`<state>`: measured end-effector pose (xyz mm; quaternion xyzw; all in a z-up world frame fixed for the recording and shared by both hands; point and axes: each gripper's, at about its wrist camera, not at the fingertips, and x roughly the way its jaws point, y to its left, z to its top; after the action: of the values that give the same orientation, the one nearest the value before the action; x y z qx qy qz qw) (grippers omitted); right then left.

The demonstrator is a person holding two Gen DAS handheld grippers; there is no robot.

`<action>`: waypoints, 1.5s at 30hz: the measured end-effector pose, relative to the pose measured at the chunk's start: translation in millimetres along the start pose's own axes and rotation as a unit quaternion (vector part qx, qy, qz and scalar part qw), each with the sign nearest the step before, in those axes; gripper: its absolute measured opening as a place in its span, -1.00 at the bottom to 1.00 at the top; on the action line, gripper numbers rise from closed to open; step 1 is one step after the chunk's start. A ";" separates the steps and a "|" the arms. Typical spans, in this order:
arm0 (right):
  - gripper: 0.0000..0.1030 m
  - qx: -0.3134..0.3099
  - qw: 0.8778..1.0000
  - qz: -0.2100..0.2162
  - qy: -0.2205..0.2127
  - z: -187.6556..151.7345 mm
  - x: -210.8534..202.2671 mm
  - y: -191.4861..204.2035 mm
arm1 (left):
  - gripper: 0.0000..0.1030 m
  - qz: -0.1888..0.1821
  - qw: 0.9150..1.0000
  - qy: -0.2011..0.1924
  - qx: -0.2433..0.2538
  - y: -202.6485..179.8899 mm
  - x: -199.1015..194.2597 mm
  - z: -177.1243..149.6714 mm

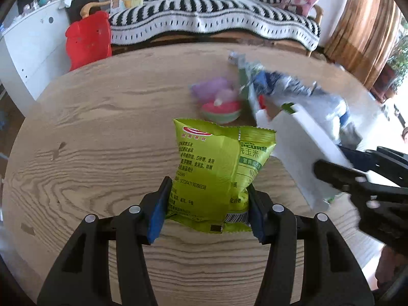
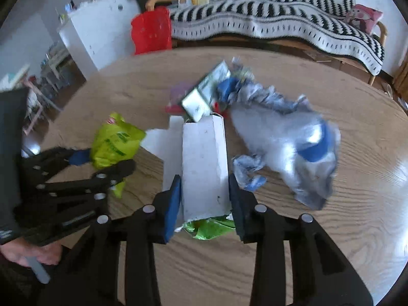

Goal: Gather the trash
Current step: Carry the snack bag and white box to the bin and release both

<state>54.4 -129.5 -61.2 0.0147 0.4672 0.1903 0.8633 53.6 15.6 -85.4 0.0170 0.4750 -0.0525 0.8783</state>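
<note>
On the table (image 1: 89,132): a round wood-grain top carries loose trash, with both grippers working over it.
Left gripper (image 1: 206,211): its blue pads are clamped on the lower part of a green popcorn bag (image 1: 216,168), which stands upright between them above the wood.
Popcorn bag seen from the right: it shows at the left side, green and crumpled (image 2: 114,142), in the other tool's fingers.
Right gripper (image 2: 205,204): its pads sit against both sides of a white carton (image 2: 204,163), gripping its near end.
White carton: an open-topped box lying along the gripper's line, far end open; a green-and-white packet (image 2: 204,97) pokes out of that opening, and crumpled green wrapper (image 2: 209,227) shows at the near end under the pads.
Silver-and-blue foil bag (image 2: 288,137): crumpled and blurred, lying on the wood just right of the carton.
Toys (image 1: 219,102): a purple shape and a pink-and-green one, blurred, beyond the popcorn bag.
Person's hand (image 2: 30,255): visible at the lower left, holding the left tool's handle.
Room behind: a red plastic bag (image 1: 88,39) beside a white cabinet (image 1: 33,46), and a black-and-white striped throw (image 1: 211,17) over a sofa.
</note>
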 end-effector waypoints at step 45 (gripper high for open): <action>-0.29 0.498 0.835 -0.230 -0.043 -421.0 -261.5 -422.1 | 0.04 -0.304 0.879 -0.009 0.366 -576.7 -23.3 -131.4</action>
<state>-283.0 -674.6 -174.6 0.3429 0.4513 -0.2731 0.7773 -130.9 -545.4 -126.4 0.1913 0.3961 -0.4875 0.7543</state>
